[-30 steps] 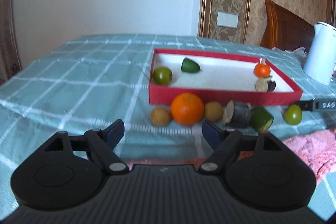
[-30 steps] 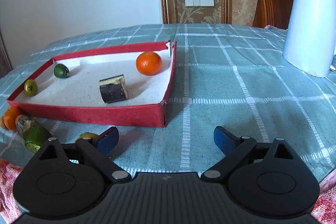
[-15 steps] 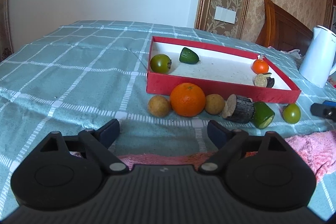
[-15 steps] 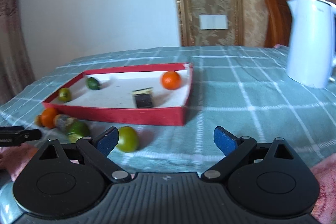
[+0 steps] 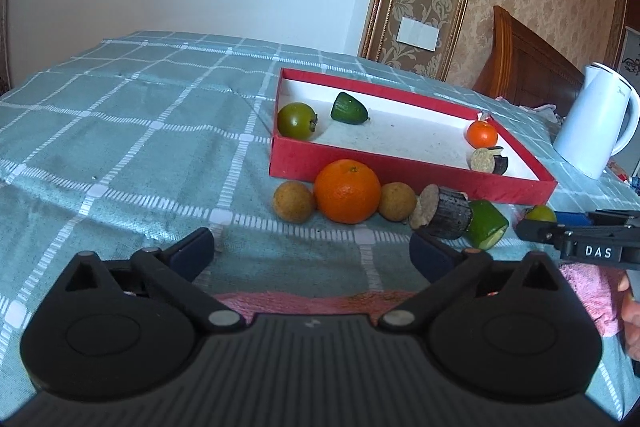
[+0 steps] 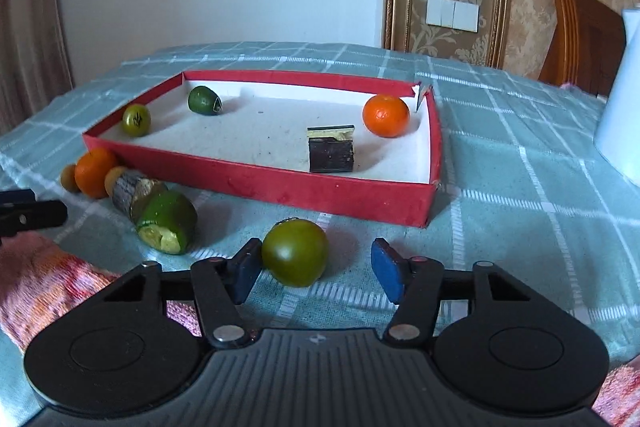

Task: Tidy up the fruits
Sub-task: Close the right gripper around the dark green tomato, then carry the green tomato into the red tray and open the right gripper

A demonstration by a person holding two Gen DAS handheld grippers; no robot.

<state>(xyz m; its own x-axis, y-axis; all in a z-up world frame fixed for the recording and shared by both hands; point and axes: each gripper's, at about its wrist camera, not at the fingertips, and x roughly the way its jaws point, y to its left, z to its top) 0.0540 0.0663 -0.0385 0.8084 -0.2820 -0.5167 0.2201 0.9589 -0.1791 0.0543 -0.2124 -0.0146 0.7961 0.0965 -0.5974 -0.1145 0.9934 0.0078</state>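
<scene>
Right gripper (image 6: pixel 316 273) closing in on a loose green fruit (image 6: pixel 295 252) lying on the checked tablecloth (image 6: pixel 520 195), just in front of the red tray (image 6: pixel 320 193). Against the views from 1 s ago, when that fruit was barely showing beside the left pad, it is now sitting between the 2 blue pads (image 6: pixel 386 273); the jaws are standing apart, the left pad touching or almost touching the fruit, the right pad clear of it. This is suggesting that the approach is nearly finished and the closing of the jaws is the step in hand.

Left gripper (image 5: pixel 312 247) is hovering low with its jaws wide apart and nothing between them, and it has drawn a little nearer to the row outside the tray: large orange (image 5: pixel 347 190), 2 brown round fruits (image 5: pixel 293 202), dark cut piece (image 5: pixel 446 213) and green cut piece (image 5: pixel 487 229).

Inside the tray 4 pieces are lying, so roughly 6 are waiting outside. A white kettle (image 5: pixel 592 123) is standing well apart.
</scene>
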